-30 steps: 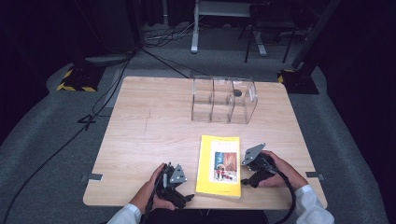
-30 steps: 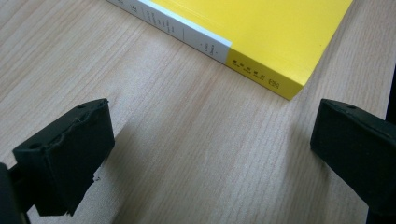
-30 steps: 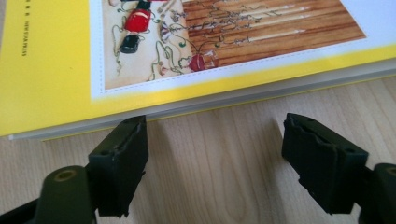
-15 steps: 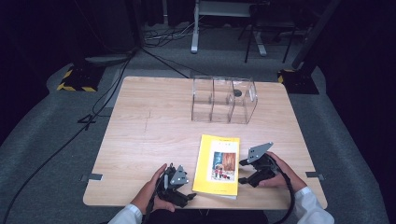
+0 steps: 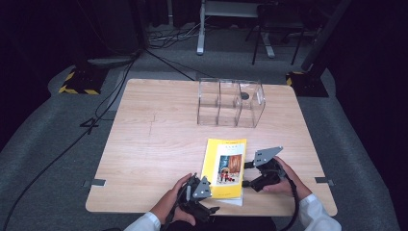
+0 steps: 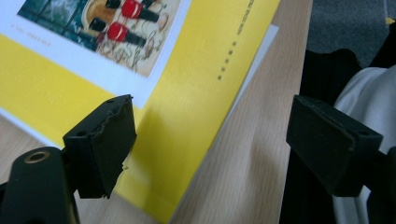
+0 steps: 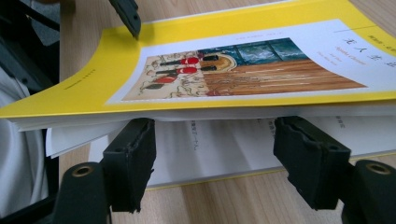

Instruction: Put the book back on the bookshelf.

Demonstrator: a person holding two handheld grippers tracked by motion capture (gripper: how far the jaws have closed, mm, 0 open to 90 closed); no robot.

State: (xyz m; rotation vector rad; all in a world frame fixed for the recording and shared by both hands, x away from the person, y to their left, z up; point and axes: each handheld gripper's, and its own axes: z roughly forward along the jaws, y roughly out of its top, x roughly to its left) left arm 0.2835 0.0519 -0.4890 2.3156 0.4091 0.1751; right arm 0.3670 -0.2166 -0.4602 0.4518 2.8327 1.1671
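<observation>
Right gripper view: right gripper (image 7: 212, 154), jaws spread, lifts yellow book (image 7: 261, 60) cover; left gripper (image 6: 219, 144) released beside it; opening barely begun.

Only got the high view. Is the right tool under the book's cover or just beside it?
Observer: Under it. In the right gripper view, the right tool is open, with both jaws at the open edge of the book, below a raised stack of pages. A printed page shows underneath.
Operator: Left tool gripping anything?
Observer: No. The left tool is open. One jaw is over the yellow cover near a corner and the other is out past the book's edge, over the table.
Operator: Is it touching the cover?
Observer: Looks like it. In the right gripper view, one of its jaw tips sits against the cover at the far corner.
</observation>
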